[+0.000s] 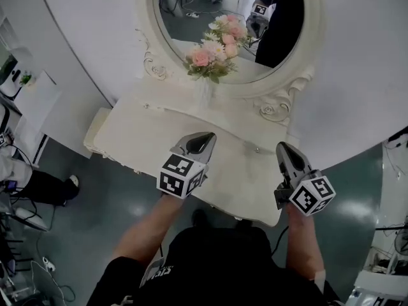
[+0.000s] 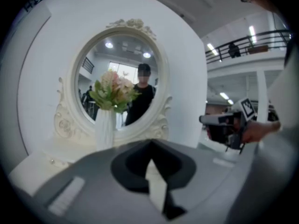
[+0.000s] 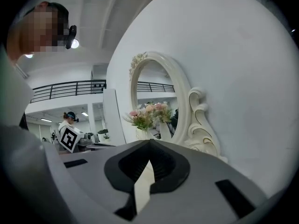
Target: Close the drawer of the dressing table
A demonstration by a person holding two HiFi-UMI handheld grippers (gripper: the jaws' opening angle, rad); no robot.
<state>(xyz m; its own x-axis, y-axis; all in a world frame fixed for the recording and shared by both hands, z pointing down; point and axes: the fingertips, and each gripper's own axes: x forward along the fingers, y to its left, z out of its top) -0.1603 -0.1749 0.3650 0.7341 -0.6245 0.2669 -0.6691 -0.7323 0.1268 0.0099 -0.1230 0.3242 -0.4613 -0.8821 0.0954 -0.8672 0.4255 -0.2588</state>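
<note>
The cream dressing table (image 1: 146, 139) lies below me, its top facing up; no drawer front shows in any view. My left gripper (image 1: 207, 136) hovers over the middle of the tabletop, jaws shut and empty. In the left gripper view, the left gripper (image 2: 150, 141) points at the oval mirror (image 2: 119, 78) and the flower vase (image 2: 105, 127). My right gripper (image 1: 281, 146) hangs over the table's right end, jaws together with nothing between them. In the right gripper view, the right gripper (image 3: 150, 141) looks along the mirror frame (image 3: 184, 111) from the side.
A vase of pink and white flowers (image 1: 213, 53) stands at the back of the tabletop, against the mirror (image 1: 229, 18). A curved white panel (image 1: 357, 75) rises behind the table. A cream side unit (image 1: 95, 132) adjoins the table's left end. Someone's leg and shoe (image 1: 44, 187) and cables (image 1: 38, 260) are on the floor to the left.
</note>
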